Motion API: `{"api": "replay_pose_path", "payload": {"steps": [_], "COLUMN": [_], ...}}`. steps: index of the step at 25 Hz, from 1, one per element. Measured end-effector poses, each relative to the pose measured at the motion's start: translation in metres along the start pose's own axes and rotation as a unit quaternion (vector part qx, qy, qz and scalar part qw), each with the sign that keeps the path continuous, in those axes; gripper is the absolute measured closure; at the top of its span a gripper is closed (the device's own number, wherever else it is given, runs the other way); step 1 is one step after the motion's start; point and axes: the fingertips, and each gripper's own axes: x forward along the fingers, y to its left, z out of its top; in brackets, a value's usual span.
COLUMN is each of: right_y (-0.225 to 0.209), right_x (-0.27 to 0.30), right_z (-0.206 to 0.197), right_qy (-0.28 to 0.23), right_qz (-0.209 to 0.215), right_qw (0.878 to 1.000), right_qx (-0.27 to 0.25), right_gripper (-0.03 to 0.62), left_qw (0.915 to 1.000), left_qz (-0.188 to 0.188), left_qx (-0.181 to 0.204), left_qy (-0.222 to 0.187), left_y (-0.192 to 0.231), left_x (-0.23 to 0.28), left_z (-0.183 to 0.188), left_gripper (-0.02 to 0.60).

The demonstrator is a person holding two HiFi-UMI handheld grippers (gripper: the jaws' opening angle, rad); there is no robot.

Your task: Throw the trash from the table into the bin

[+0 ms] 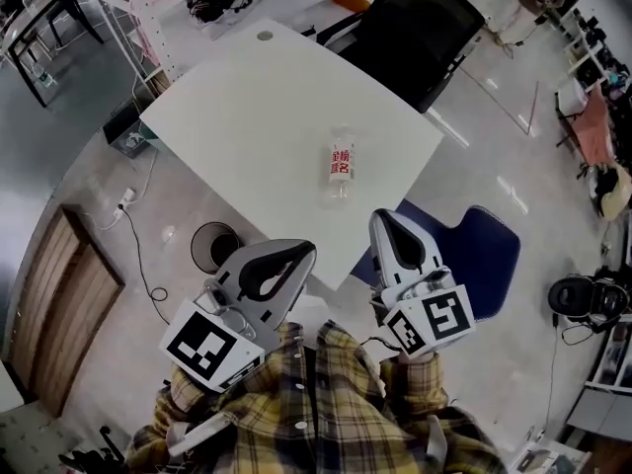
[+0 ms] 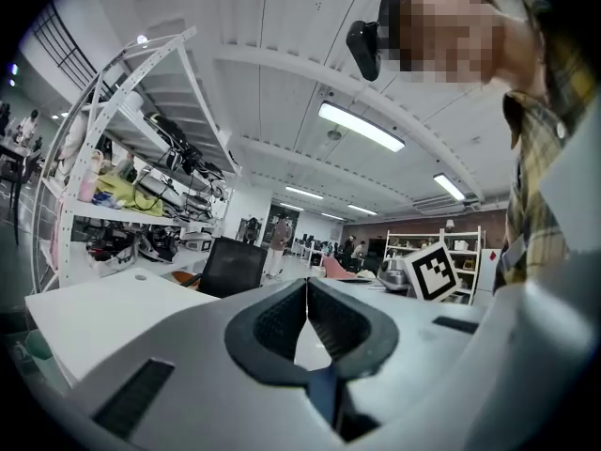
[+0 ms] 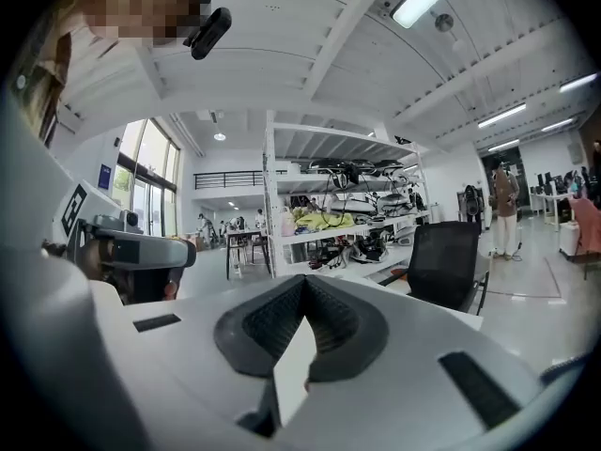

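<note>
This is a big, bright office room with a grey floor. In the middle of the head view stands a white surface (image 1: 247,117). A black chair (image 1: 415,28) sits at its far side, near the top of the frame. A blue chair (image 1: 486,250) sits at the lower right.

There is only one bit of trash on the surface. It is a clear plastic bottle (image 1: 340,166), lying on its side near the close edge, right of the middle. The bin (image 1: 214,246) is a round dark one on the floor. It is at the lower left of the surface, just above the left gripper (image 1: 301,253).

The person in the checked shirt holds both grippers low in the frame, well short of the bottle. The left gripper has its jaws pressed together with nothing between them. The right gripper (image 1: 387,217) is closer to the bottle, and its jaws are also clenched on nothing.

I think the job is only starting and the bottle has not been picked up yet. Next, one gripper needs to open its jaws, reach over the edge and close around the bottle. The right one looks handiest.

The bottle has a white label with red signs on it. They are too small for me to read.
</note>
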Motion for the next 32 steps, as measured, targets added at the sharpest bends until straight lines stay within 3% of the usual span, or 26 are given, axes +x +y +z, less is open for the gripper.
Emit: {"api": "replay_pose_path", "payload": {"steps": [8,17,22,30,32], "right_y": [-0.057,-0.071,-0.079,-0.094,-0.095], "right_x": [0.052,0.093,0.111,0.138,0.144], "right_z": [0.005,-0.012,-0.031,-0.082,-0.093], "right_qy": [0.025,0.057,0.087,0.151,0.166], "right_qz": [0.001,-0.016,-0.031,-0.015,-0.008], "right_qw": [1.0,0.998,0.995,0.988,0.986], "right_qx": [-0.004,-0.003,-0.023,0.011,0.019], "right_gripper": [0.595,0.595,0.595,0.592,0.525], "left_qw": [1.0,0.9999,0.9998,0.9994,0.9991], "left_qz": [0.008,0.0,-0.009,0.012,0.017], "left_qx": [-0.001,-0.01,-0.018,-0.03,-0.035], "left_qy": [-0.001,-0.001,0.001,0.012,0.017], "left_y": [0.037,0.075,0.09,0.116,0.121], "left_x": [0.055,0.061,0.061,0.05,0.049], "left_z": [0.017,0.026,0.028,0.019,0.014], "left_gripper": [0.571,0.571,0.571,0.571,0.571]}}
